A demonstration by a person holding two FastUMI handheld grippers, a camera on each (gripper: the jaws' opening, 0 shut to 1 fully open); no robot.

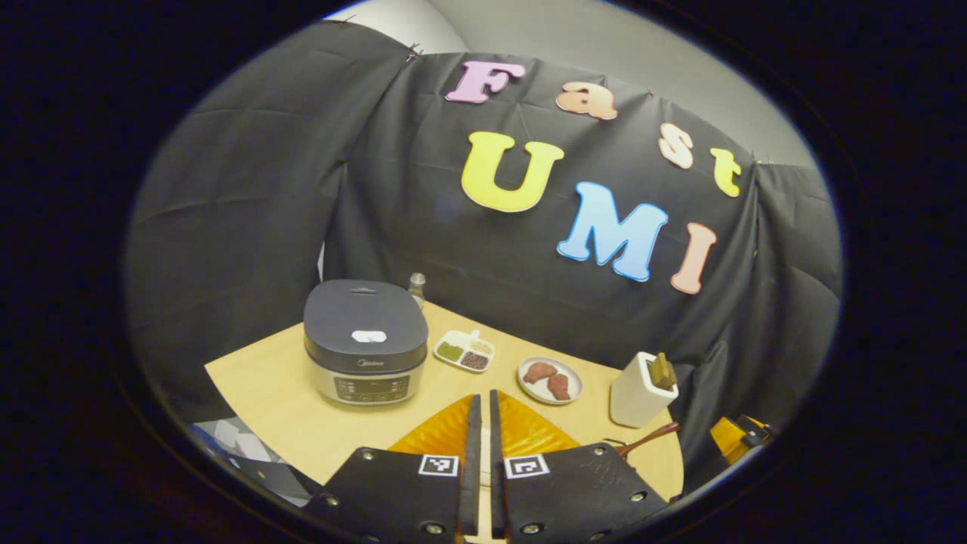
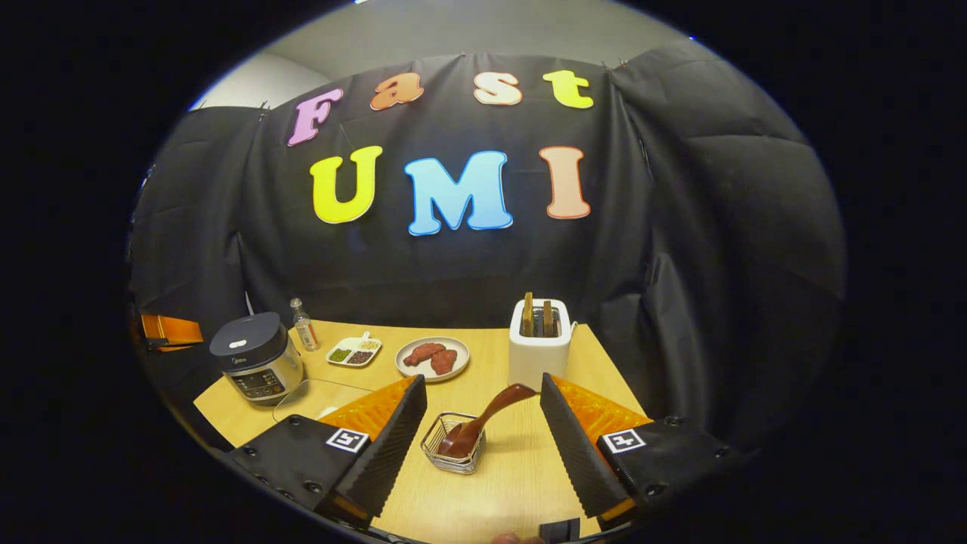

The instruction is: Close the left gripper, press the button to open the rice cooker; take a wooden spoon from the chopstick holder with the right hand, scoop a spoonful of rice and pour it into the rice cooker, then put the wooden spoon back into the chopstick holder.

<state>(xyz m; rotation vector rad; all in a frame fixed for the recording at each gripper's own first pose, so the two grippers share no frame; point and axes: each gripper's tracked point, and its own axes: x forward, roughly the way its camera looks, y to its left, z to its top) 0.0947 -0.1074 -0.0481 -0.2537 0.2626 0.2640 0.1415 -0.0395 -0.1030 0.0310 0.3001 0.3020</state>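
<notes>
Left gripper [image 1: 480, 453]: fingers together, empty, well short of the rice cooker [image 1: 366, 341], lid down. Right gripper [image 2: 481, 431]: fingers wide apart, empty. Wooden spoon [image 2: 483, 419] stands in the wire chopstick holder [image 2: 454, 452] between them, bowl seemingly down, handle leaning up toward the white toaster [image 2: 539, 350]. Likely light, stiff, smooth; best gripped mid-handle, across its axis.

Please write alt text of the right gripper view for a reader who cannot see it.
The right gripper hovers with jaws wide open above a wooden spoon resting in a small wire basket on a light wooden table. Behind stand a white holder, a plate of meat, and a closed rice cooker at the left.
</notes>
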